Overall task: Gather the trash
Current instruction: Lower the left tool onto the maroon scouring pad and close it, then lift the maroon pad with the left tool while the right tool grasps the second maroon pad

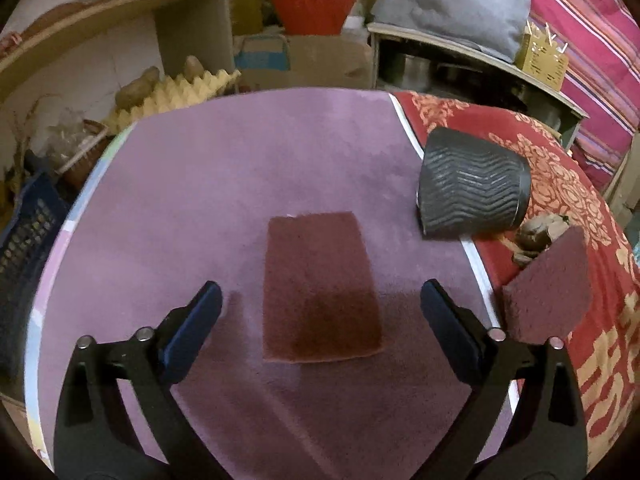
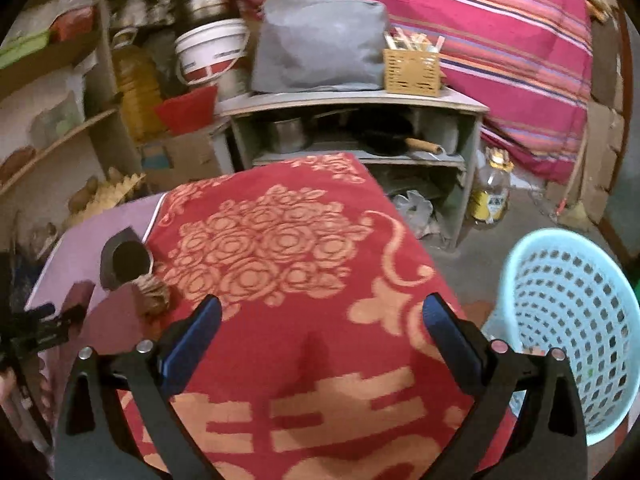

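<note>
A flat maroon scouring pad (image 1: 320,264) lies on the purple tablecloth (image 1: 200,184). My left gripper (image 1: 320,292) hovers over its near half, open, with one finger on each side and neither pad touching it. A black ribbed paper cup (image 1: 474,196) lies on its side at the cloth's right edge. Beside the cup are a crumpled brown paper (image 1: 540,236) and a second maroon pad (image 1: 548,292), which is tilted up. My right gripper (image 2: 322,304) stands open and empty above the red patterned blanket (image 2: 280,240). The cup (image 2: 124,258) and brown paper (image 2: 154,290) are far to its left.
A light blue perforated basket (image 2: 568,320) stands on the floor at the right of the blanket. Behind are a grey shelf unit (image 2: 352,104) with pots, wooden shelves (image 1: 112,12), a white bucket (image 2: 212,56) and an egg tray (image 1: 176,92). A dark blue crate (image 1: 24,232) sits left of the table.
</note>
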The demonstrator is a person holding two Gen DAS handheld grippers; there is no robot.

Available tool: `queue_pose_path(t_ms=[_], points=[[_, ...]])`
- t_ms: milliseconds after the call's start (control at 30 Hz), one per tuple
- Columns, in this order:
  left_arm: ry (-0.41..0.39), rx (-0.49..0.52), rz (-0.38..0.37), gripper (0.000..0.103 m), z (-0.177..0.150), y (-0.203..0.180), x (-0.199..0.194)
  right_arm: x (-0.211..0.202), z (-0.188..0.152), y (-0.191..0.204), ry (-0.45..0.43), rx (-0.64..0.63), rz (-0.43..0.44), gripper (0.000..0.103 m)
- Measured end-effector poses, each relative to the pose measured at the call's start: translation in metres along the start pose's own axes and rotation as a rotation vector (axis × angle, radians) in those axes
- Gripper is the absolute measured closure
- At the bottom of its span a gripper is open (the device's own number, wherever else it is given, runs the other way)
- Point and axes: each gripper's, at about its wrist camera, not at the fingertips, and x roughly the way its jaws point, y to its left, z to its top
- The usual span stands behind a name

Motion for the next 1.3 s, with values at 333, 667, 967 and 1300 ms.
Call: queue_pose_path(t_ms=[333,667,967,1300], points=[[0.006,-0.042,-0.049,0.048,0.003,0.01,0.005,0.008,-0.009,0.025,0.055,-0.062,0.011,0.005],[-0.115,0.027,0.017,0.048,0.01,0.004,-0.023,0.009,-0.017,0.039,0.07,-0.098,0.017,0.005],[-0.25,-0.029,0.015,0.048,0.013,0.028,-0.079,0.008,-0.02,0.087,0.075,-0.166,0.096,0.005],[-0.31,-0.118,0.026,0.048,-0.015,0.063,-0.113,0.015,-0.035,0.148,0.111,-0.231,0.169,0.005]])
